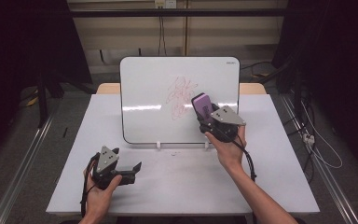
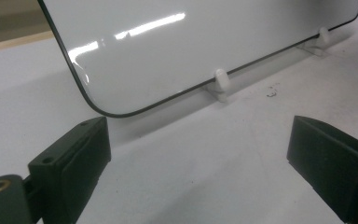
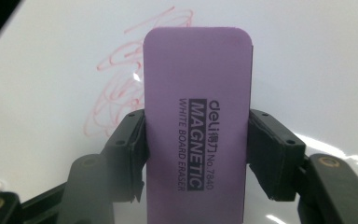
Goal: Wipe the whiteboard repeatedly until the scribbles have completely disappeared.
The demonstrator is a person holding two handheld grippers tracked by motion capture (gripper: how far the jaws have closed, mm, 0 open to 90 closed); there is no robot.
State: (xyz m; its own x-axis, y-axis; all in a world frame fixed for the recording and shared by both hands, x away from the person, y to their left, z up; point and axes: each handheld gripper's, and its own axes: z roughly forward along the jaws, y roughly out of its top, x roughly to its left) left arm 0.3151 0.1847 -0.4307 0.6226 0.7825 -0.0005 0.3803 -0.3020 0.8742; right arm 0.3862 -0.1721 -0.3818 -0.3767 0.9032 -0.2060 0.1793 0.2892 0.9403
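A whiteboard (image 1: 154, 84) stands upright on small white feet in the middle of the table, with a red scribble (image 1: 181, 95) on its right half. My right gripper (image 1: 207, 116) is shut on a purple magnetic eraser (image 1: 202, 106), held up against the board just right of the scribble. In the right gripper view the purple eraser (image 3: 197, 126) is clamped between both jaws with the red scribble (image 3: 121, 88) behind it. My left gripper (image 1: 133, 170) rests low on the table at the front left, open and holding nothing; its view shows the whiteboard's lower corner (image 2: 102, 70).
The white table (image 1: 182, 182) has bare surface in front of the board. White support feet (image 2: 220, 84) hold the board's lower edge. A small speck of debris (image 2: 272, 92) lies near them. Dark curtains and cables surround the table.
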